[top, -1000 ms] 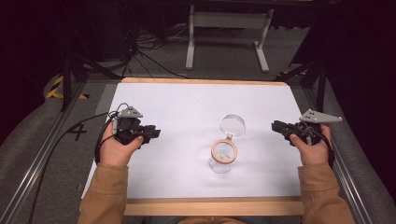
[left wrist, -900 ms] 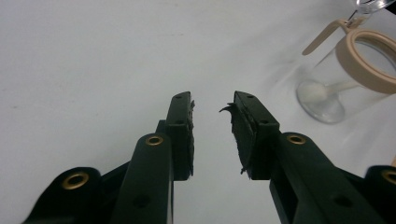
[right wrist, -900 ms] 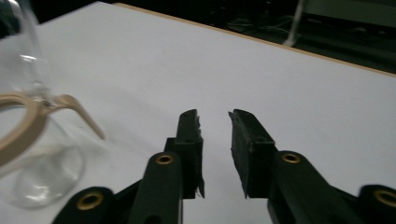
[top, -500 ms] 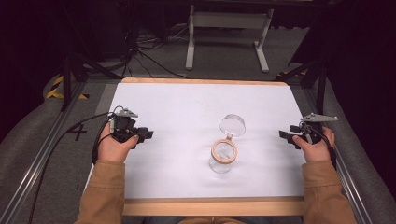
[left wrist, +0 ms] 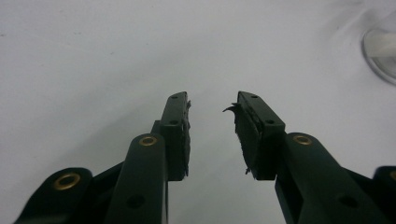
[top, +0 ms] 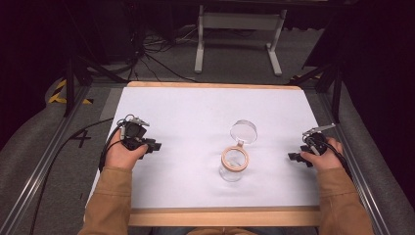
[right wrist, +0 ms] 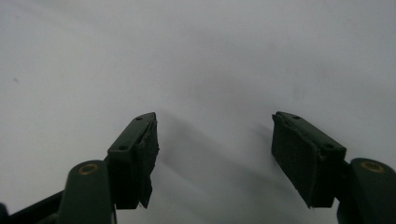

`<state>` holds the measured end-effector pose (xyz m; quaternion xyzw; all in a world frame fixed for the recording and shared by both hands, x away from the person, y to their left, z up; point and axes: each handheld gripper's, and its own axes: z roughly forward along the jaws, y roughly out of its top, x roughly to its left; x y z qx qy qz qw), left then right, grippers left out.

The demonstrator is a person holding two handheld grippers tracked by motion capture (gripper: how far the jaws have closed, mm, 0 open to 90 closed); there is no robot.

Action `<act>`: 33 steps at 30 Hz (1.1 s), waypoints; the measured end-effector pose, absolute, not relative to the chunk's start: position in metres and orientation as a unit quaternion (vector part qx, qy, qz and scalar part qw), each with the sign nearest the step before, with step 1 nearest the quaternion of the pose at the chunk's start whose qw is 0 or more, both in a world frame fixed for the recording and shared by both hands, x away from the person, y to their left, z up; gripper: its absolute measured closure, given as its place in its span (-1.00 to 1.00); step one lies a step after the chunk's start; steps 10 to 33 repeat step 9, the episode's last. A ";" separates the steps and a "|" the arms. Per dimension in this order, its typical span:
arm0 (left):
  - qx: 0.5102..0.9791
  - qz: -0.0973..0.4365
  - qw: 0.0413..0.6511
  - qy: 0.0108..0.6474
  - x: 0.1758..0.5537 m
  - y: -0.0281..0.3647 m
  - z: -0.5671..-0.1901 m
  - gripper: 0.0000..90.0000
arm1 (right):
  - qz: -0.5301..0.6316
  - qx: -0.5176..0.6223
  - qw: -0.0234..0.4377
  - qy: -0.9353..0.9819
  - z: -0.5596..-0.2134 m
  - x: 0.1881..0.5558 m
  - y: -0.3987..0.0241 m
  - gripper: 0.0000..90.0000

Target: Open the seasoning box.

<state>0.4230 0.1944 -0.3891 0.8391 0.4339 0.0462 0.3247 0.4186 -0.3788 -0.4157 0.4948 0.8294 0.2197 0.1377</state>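
Left gripper [top: 155, 145] and right gripper [top: 292, 157] are opening, nothing between; glass jar [top: 234, 164] between them, its lid [left wrist: 382, 52] cut off; white table [top: 195, 117] lying beneath both.

The surface [top: 195, 112] is a white sheet edged in pale wood. A clear glass jar [top: 234, 166] stands just right of centre, its round lid [top: 243, 131] lying flat, touching it at one o'clock.

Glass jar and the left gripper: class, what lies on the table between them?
Nothing: in the high view, bare white table separates the left gripper from the glass jar, whose hinged lid stands open.
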 end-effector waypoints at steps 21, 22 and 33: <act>0.843 0.040 0.317 0.432 0.423 0.192 -0.390 0.38 | 0.203 0.469 0.130 0.850 -0.413 0.416 -0.369 -0.30; 0.843 0.040 0.317 0.432 0.423 0.192 -0.390 0.38 | 0.203 0.469 0.130 0.850 -0.413 0.416 -0.369 -0.30; 0.843 0.040 0.317 0.432 0.423 0.192 -0.390 0.38 | 0.203 0.469 0.130 0.850 -0.413 0.416 -0.369 -0.30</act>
